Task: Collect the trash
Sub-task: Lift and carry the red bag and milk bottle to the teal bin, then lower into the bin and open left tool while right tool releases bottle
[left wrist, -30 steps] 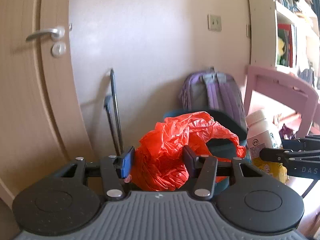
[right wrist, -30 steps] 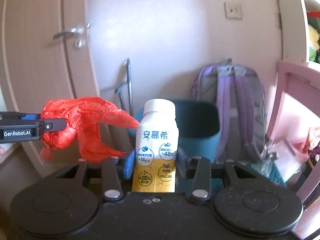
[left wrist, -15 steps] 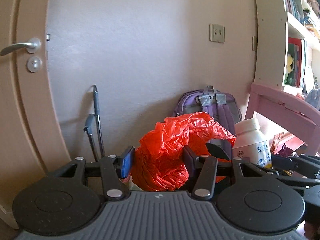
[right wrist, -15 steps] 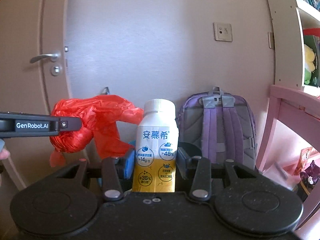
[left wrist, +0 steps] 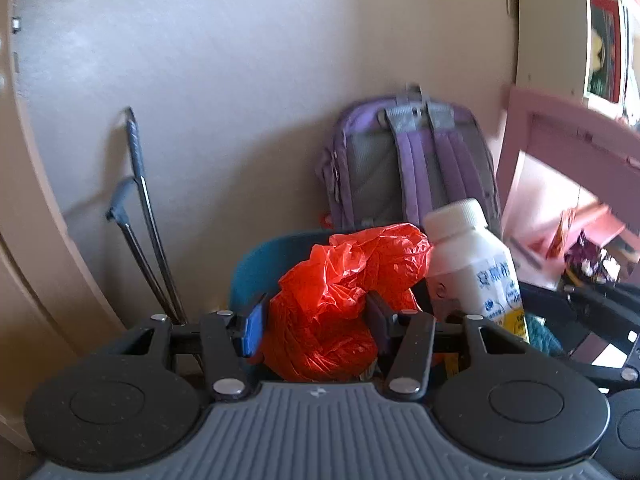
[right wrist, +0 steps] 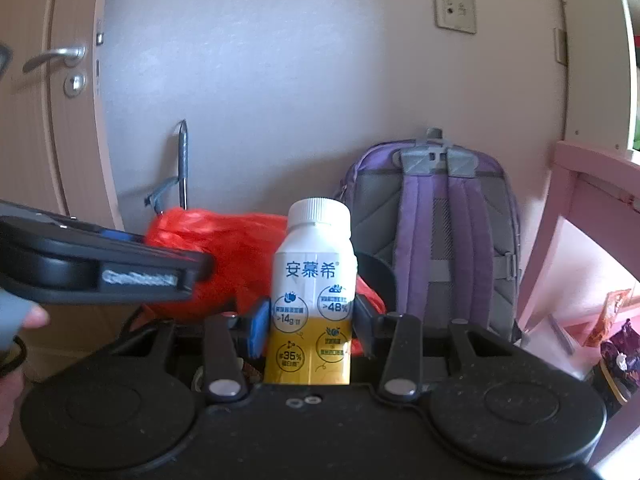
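My left gripper (left wrist: 314,322) is shut on a crumpled red plastic bag (left wrist: 340,296), held over the teal trash bin (left wrist: 260,268) by the wall. My right gripper (right wrist: 309,326) is shut on a white and yellow drink bottle (right wrist: 312,304) with a white cap, held upright. In the left wrist view the bottle (left wrist: 472,264) stands just right of the bag. In the right wrist view the red bag (right wrist: 224,256) sits behind the bottle, with the left gripper's body crossing in from the left. Only a dark edge of the bin (right wrist: 380,272) shows there.
A purple backpack (right wrist: 440,232) leans on the wall behind the bin. A pink chair or desk frame (right wrist: 580,208) stands at the right with clutter (right wrist: 616,340) under it. A folded metal stick (left wrist: 140,208) leans on the wall left of the bin, beside a door (right wrist: 32,120).
Both grippers have moved closer to the wall and the bin, carrying the bag and the bottle. The backpack and bin look larger, and the door has slid off to the left.
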`<state>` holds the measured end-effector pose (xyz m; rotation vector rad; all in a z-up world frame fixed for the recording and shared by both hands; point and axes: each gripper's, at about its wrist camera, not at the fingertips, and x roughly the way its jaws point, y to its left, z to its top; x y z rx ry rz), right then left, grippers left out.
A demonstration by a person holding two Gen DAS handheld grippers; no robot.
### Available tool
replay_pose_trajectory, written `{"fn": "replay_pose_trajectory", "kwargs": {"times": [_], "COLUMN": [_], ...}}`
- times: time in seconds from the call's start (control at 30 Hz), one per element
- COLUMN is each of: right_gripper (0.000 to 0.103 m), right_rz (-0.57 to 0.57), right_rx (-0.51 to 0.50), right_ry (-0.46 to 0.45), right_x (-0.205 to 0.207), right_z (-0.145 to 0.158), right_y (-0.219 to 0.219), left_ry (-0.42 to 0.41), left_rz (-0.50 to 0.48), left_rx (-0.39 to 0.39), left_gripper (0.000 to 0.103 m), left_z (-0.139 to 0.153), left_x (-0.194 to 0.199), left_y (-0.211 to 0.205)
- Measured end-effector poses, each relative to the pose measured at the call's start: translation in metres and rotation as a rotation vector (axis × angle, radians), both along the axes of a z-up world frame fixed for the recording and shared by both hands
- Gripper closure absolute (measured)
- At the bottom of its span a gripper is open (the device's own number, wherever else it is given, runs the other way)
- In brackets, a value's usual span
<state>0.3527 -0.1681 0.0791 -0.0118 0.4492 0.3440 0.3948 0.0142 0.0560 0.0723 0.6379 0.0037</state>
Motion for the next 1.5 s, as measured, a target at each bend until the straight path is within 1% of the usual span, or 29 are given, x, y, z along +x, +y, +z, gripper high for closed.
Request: {"fn": "replay_pose_trajectory", "kwargs": {"times": [0.03,0.2,0.3,0.47,0.5,0.53,0.67,0.73,0.77,0.83,0.97,1.03,1.17,1.4,1.5], "right_gripper": [0.061,0.061,0.061,0.059,0.058,0.060,0.059,0.058,0.058,0.057,0.057,0.056,0.056,0.054,0.054], "right_rz": [0.007,0.028,0.036,0.053,0.056,0.057,0.066,0.069,0.069,0.065,0.064,0.065,0.069,0.076,0.083], "right_rx": [-0.003,-0.017,-0.011,-0.016,-0.016,-0.015,-0.009,-0.011,-0.011,-0.007,0.014,0.025,0.031,0.039,0.044], "right_ry": [0.001,0.020,0.052,0.087,0.089,0.088,0.077,0.072,0.072,0.066,0.065,0.065,0.054,0.022,0.016], "right_x": [0.002,0.013,0.023,0.025,0.025,0.024,0.019,0.017,0.017,0.012,0.002,-0.003,-0.012,-0.041,-0.053], "right_z": [-0.002,-0.013,-0.024,-0.034,-0.035,-0.036,-0.034,-0.033,-0.033,-0.031,-0.028,-0.026,-0.020,0.004,0.012], "right_y": [0.001,0.007,0.009,0.009,0.008,0.008,0.006,0.007,0.007,0.006,-0.002,-0.006,-0.011,-0.017,-0.017], "left_ry": [0.010,0.071,0.111,0.175,0.182,0.183,0.193,0.194,0.191,0.184,0.179,0.174,0.152,0.115,0.096], "left_rz": [0.000,0.007,0.005,-0.001,0.000,0.003,0.006,0.002,0.004,0.010,0.009,0.010,0.006,0.000,-0.011], "left_rx": [0.007,-0.013,-0.018,-0.029,-0.030,-0.035,-0.051,-0.057,-0.057,-0.056,-0.069,-0.066,-0.052,-0.054,-0.039], "left_gripper": [0.052,0.052,0.052,0.051,0.051,0.050,0.048,0.042,0.041,0.034,0.032,0.026,0.026,0.026,0.026], "left_z": [-0.004,-0.021,-0.031,-0.046,-0.049,-0.050,-0.056,-0.056,-0.056,-0.054,-0.049,-0.046,-0.035,-0.013,-0.004], "left_x": [0.003,0.021,0.031,0.040,0.042,0.041,0.040,0.039,0.038,0.035,0.027,0.022,0.007,-0.027,-0.044], "left_y": [-0.001,0.002,0.005,0.007,0.007,0.008,0.011,0.012,0.012,0.012,0.013,0.012,0.010,0.011,0.011]}}
